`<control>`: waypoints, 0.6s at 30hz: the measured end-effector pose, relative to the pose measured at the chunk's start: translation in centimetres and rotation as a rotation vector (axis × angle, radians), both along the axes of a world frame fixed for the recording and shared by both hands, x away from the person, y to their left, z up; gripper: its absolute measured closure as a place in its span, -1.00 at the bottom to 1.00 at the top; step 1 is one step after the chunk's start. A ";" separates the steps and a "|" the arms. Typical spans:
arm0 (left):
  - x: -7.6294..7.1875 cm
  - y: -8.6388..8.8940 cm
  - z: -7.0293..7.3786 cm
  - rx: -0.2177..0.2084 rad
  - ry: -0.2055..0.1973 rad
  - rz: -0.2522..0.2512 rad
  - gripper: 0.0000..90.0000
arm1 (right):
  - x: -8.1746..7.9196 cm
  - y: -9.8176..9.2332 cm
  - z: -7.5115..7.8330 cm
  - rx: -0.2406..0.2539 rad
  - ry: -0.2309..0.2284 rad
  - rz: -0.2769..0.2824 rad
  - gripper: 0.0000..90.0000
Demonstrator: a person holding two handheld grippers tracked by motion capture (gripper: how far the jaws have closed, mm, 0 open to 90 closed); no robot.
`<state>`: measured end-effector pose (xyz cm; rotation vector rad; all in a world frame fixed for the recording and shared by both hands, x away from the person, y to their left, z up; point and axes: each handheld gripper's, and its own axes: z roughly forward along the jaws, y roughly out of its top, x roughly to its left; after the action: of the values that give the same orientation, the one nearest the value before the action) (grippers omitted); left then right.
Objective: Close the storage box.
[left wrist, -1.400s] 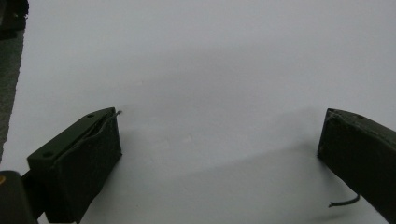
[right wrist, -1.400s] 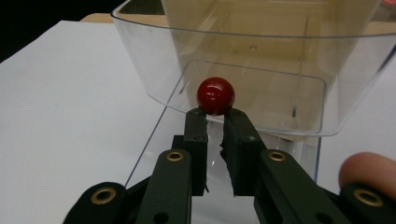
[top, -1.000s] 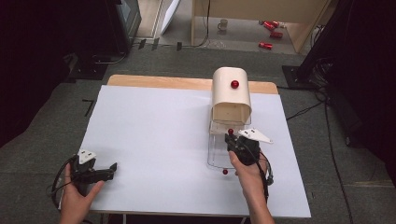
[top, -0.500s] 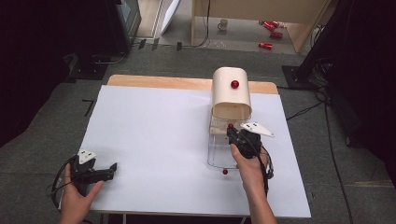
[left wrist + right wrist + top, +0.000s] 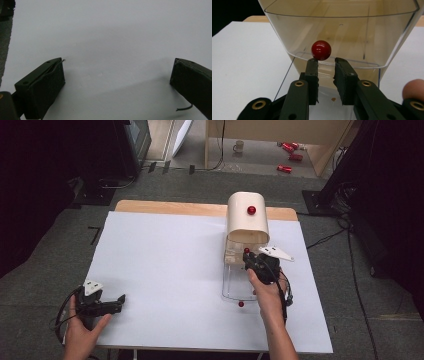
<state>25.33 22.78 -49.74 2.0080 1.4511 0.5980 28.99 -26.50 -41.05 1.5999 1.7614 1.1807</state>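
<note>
Currently the right gripper (image 5: 325, 62) is lined up on the small glossy red ball knob (image 5: 321, 50) at the lip of the clear plastic flap (image 5: 342, 37) of the cream round-topped bread-box-style container (image 5: 246, 220), which stands near the far right edge of the white-covered table (image 5: 165, 270). Its jaws are narrowed to a slit with nothing clamped; the knob sits just beyond and above the tips. Step is judged as the approach to the knob grasp. A short advance and slight raise is called for next, then closure on the knob.

The left gripper (image 5: 117, 75) is held wide open and empty by the near left corner.

Open table surface is available left of the container; the right edge is near, and the clear flat panel (image 5: 237, 285) lies directly under the right hand (image 5: 267, 292).
</note>
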 end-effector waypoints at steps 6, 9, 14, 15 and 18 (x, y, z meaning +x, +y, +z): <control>0.0 0.0 0.0 0.000 0.000 0.000 -1.00 | 0.0 -0.2 -0.1 0.020 -0.006 0.023 0.30; 0.0 0.0 0.0 0.000 0.000 0.000 -1.00 | -0.2 -0.3 -0.3 0.031 0.005 0.035 0.08; 0.0 0.0 0.0 0.000 0.001 -0.001 -1.00 | -1.6 -0.6 -0.8 0.007 0.036 0.047 -0.78; 0.0 0.0 0.0 0.000 0.001 -0.001 -1.00 | -1.8 -0.6 -0.9 -0.006 0.042 0.052 -0.80; 0.0 0.0 0.0 0.001 0.001 -0.001 -1.00 | -3.1 -0.9 -1.3 -0.016 0.054 0.074 -0.97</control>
<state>25.33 22.79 -49.74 2.0093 1.4508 0.5976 25.92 -27.42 -42.38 1.5834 1.8745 1.1645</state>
